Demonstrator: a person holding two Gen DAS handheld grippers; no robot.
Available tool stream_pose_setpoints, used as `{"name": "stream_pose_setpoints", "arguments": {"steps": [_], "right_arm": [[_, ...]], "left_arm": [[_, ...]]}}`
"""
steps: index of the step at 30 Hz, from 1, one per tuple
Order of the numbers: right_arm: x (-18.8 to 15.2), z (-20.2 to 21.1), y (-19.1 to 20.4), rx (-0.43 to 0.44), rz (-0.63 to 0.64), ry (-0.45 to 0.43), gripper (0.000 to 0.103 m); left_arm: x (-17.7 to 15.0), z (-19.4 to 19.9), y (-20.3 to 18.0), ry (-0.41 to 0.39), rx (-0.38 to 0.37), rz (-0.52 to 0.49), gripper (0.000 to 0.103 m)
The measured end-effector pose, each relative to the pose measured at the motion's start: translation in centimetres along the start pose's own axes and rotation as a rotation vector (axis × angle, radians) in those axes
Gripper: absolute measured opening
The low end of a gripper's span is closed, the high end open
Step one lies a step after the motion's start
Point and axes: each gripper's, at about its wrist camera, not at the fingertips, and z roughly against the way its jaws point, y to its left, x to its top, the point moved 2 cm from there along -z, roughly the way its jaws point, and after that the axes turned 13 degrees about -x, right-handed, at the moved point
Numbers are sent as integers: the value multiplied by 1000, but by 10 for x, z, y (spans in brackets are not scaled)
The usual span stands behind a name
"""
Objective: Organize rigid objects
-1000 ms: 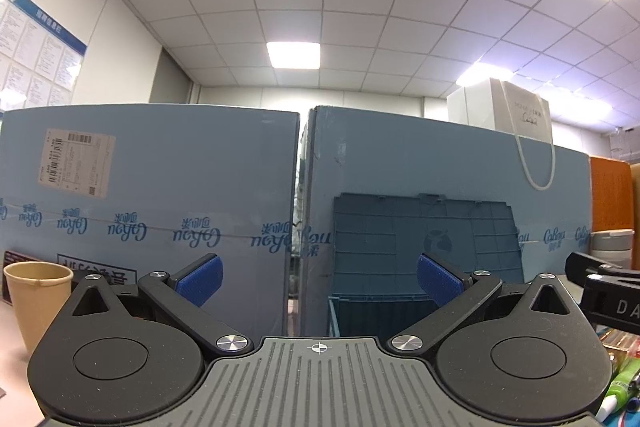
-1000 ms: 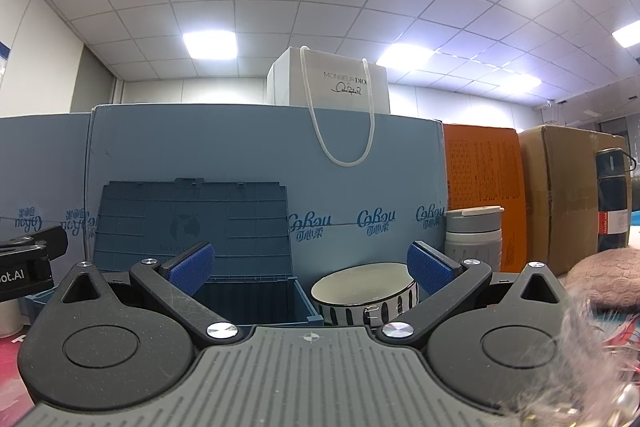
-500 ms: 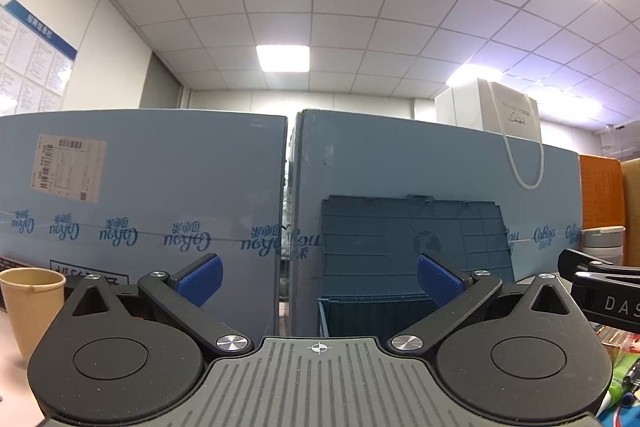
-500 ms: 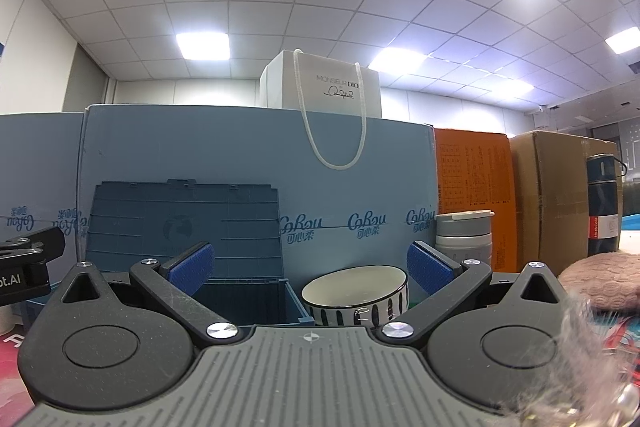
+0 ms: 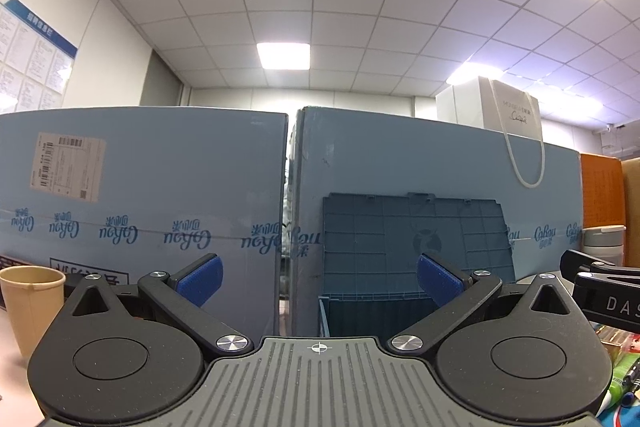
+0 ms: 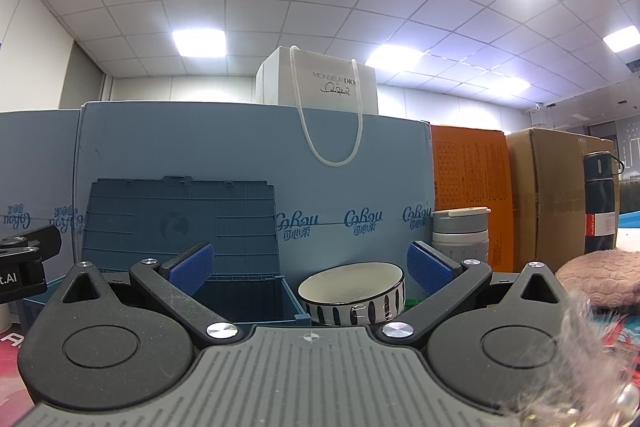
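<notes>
My left gripper [image 5: 319, 277] is open and empty, aimed level at an open dark blue storage bin [image 5: 400, 307] with its lid [image 5: 416, 243] raised. A tan paper cup [image 5: 30, 303] stands at the far left. My right gripper [image 6: 308, 269] is open and empty. Between its fingers, farther off, sits a white bowl with black stripes [image 6: 354, 293], just right of the same bin [image 6: 256, 301]. A grey lidded cup [image 6: 460, 241] stands behind the bowl. A dark flask [image 6: 600, 203] stands at the far right.
Tall blue cartons [image 5: 140, 203] wall off the back, with a white gift bag [image 6: 320, 87] on top. Orange [image 6: 468, 187] and brown boxes [image 6: 548, 195] stand at the right. A pink knitted item [image 6: 600, 275] and pens [image 5: 624, 375] lie nearby. The other gripper [image 5: 604, 291] shows at the right edge.
Both cameras have tilted slightly upward, so the scene sits lower in view. Both grippers stay open and empty.
</notes>
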Motion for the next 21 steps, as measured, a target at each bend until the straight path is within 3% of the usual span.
{"name": "stream_pose_setpoints", "arguments": {"steps": [8,21], "right_arm": [[0,-1,1,0,-1,3,103],[0,-1,0,0,-2,3,103]], "left_arm": [[-1,-1,2,1,-41,20,103],[-1,-1,0,7,-32,9,103]]}}
